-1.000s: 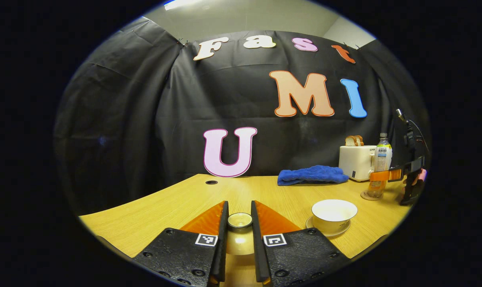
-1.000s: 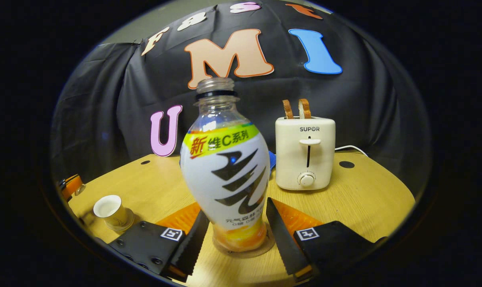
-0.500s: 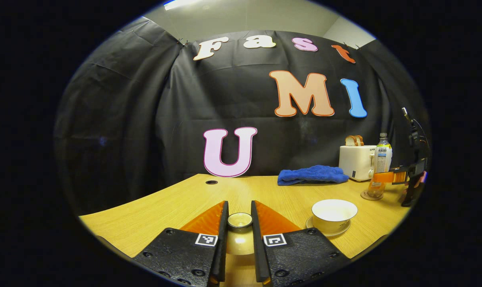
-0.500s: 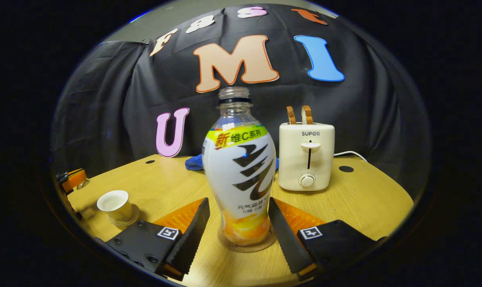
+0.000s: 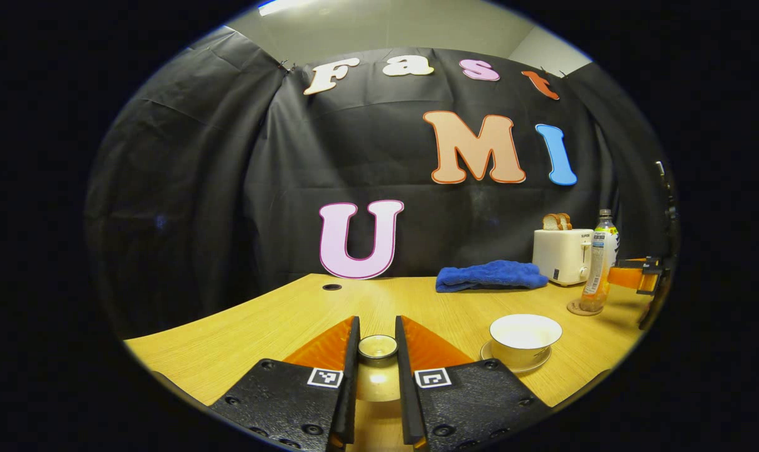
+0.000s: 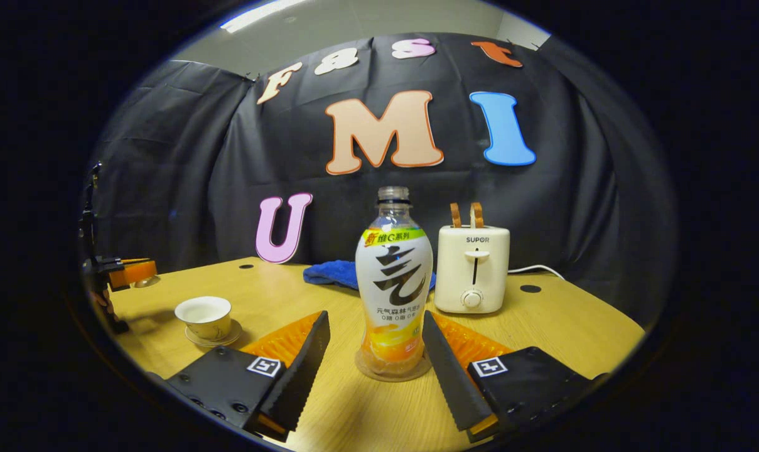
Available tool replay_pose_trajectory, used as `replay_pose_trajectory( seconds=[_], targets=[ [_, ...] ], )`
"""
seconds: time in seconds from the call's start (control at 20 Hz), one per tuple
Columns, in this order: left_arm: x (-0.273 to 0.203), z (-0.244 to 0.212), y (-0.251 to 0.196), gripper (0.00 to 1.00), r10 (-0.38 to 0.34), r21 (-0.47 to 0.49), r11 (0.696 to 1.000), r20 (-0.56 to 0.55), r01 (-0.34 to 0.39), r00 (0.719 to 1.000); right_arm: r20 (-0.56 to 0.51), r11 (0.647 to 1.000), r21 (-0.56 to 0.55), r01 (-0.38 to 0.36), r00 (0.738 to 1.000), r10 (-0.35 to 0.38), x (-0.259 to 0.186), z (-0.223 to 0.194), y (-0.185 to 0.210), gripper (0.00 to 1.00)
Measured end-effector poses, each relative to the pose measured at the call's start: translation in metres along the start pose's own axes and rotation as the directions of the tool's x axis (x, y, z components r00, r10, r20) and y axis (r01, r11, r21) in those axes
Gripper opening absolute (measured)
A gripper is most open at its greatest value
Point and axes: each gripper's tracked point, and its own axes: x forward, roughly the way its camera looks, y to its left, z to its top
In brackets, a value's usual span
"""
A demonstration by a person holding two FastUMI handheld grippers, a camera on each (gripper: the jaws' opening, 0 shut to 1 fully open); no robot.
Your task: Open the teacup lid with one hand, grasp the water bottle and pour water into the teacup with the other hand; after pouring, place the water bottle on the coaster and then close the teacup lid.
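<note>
- Right gripper view: I see the light wooden table (image 6: 542, 326) spread across the booth, carrying everything else.
- A cream two-slot toaster (image 6: 471, 270) with two slices of toast standing in it sits at the back of that table, a white cord leading off its far side.
- A crumpled blue cloth (image 5: 489, 275) lies near the toaster, toward the middle of the table's back edge.
- The clear plastic water bottle with a white, yellow and black label (image 6: 393, 282) stands upright and uncapped on the round brown coaster (image 6: 393, 370), a little orange liquid in its base.
- My right gripper (image 6: 375, 351) has its fingers spread wide to either side of the bottle, touching neither bottle nor coaster.
- The white porcelain teacup (image 5: 525, 338) sits open on its matching saucer (image 5: 516, 361), between the two grippers and well apart from the bottle; in the right gripper view the cup shows pale inside, though I cannot tell how full it is.
- My left gripper (image 5: 377, 348) has its fingers closed against the glossy round knob of the teacup lid (image 5: 377, 367), holding it just beside the cup, on the side away from the bottle.
- Whether the lid rests on the table or hangs just above it, I cannot tell.
</note>
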Motion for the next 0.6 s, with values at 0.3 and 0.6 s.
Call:
replay_pose_trajectory(
  seconds=[0.3,0.6],
  targets=[
    [0.001,-0.001,-0.004,0.27,-0.004,-0.004,1.000,0.000,0.004,1.000,0.034,0.999,0.004,0.043,0.998,-0.043,-0.034,0.003,-0.003,0.93],
    [0.009,0.000,-0.032,0.27,-0.055,-0.002,0.998,-0.002,0.055,0.998,0.031,0.995,0.004,0.101,0.994,-0.101,-0.050,0.003,-0.012,0.92]
  ],
)
